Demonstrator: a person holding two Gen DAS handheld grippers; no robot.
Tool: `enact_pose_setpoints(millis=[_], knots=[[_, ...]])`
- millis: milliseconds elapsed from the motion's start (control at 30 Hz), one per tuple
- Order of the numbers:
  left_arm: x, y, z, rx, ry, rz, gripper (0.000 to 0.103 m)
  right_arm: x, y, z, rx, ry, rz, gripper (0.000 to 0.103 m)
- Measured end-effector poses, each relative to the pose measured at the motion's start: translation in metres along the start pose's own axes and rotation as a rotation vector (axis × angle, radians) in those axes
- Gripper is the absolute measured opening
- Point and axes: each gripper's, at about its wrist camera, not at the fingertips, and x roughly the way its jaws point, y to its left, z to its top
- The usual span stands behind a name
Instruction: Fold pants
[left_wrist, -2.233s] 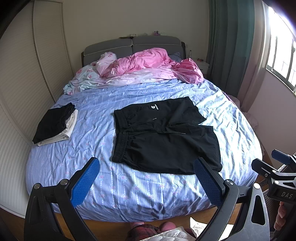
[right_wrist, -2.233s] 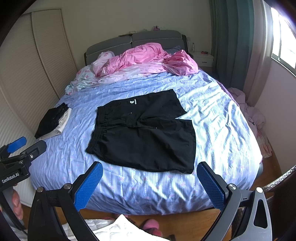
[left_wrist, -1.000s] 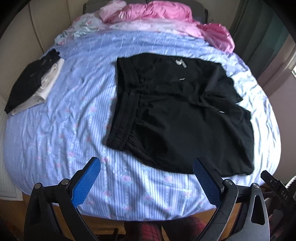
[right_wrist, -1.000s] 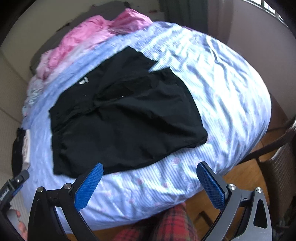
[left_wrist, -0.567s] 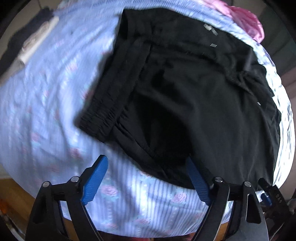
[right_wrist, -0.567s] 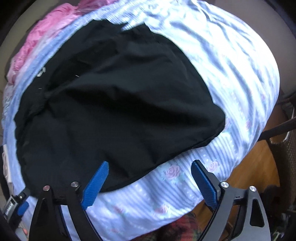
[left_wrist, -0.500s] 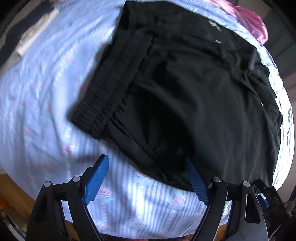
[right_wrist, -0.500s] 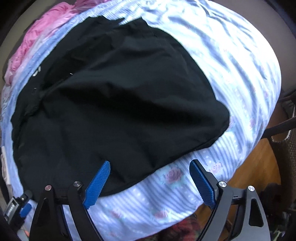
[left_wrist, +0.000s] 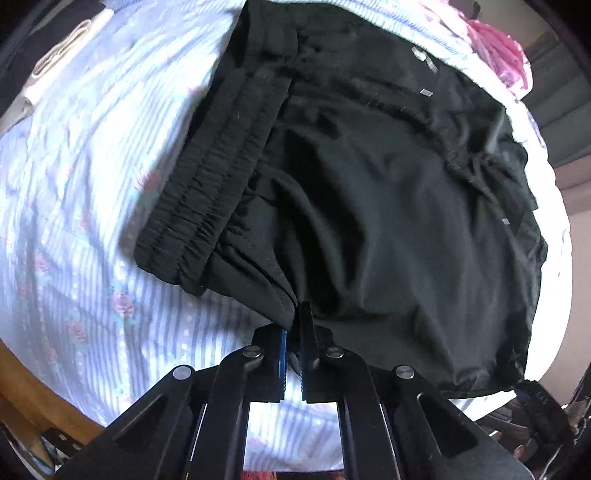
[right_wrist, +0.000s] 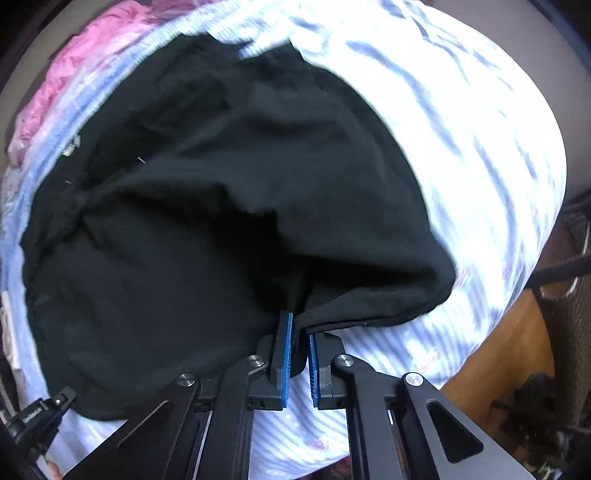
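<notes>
Black shorts spread flat on the blue striped, rose-printed bedsheet, near the foot edge of the bed. Elastic waistband lying toward the left side in the left wrist view, gathered in ridges, its near corner just left of and beyond the fingertips. Left gripper clamped on the near edge of the shorts, a short way in from the waistband corner: blue pads drawn together with only a narrow slit between them, black fabric puckered into a small peak at the tips. Creases radiating from that pinch up into the cloth.

Right gripper likewise closed on the near edge of the shorts, close to the leg hem corner; blue pads nearly meeting, a fold of black fabric caught between the tips and lifted slightly off the sheet. Hem running off to the right of the pinch, lying on the sheet, then curving away toward the far side.

Small white logo on the far part of the shorts. Pink bedding bunched beyond the shorts at the far end of the bed. Folded pale garment at the upper left of the left wrist view, well apart from the shorts. Wooden floor beside the bed on the right.
</notes>
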Motion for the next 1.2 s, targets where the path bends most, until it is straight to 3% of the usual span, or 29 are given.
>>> enact_pose_setpoints(millis=[133, 300, 467, 633, 900, 1200], knots=[[-0.043, 0.001, 0.001, 0.005, -0.054, -0.014, 0.006, -0.046, 0.012, 0.019, -0.055, -0.093, 0.021, 0.007], [-0.099, -0.002, 0.018, 0.01, -0.177, -0.049, 0.006, -0.11, 0.04, 0.052, -0.149, -0.216, 0.06, 0.006], [-0.129, -0.03, 0.059, -0.001, -0.289, -0.061, 0.006, -0.153, 0.063, 0.09, -0.19, -0.314, 0.109, 0.006], [-0.149, -0.041, 0.101, -0.036, -0.35, -0.049, 0.006, -0.176, 0.104, 0.131, -0.229, -0.371, 0.156, 0.006], [-0.144, -0.054, 0.179, -0.074, -0.395, -0.015, 0.006, -0.175, 0.174, 0.197, -0.344, -0.41, 0.17, 0.006], [-0.095, -0.053, 0.255, -0.081, -0.334, 0.065, 0.006, -0.096, 0.242, 0.273, -0.395, -0.307, 0.16, 0.006]])
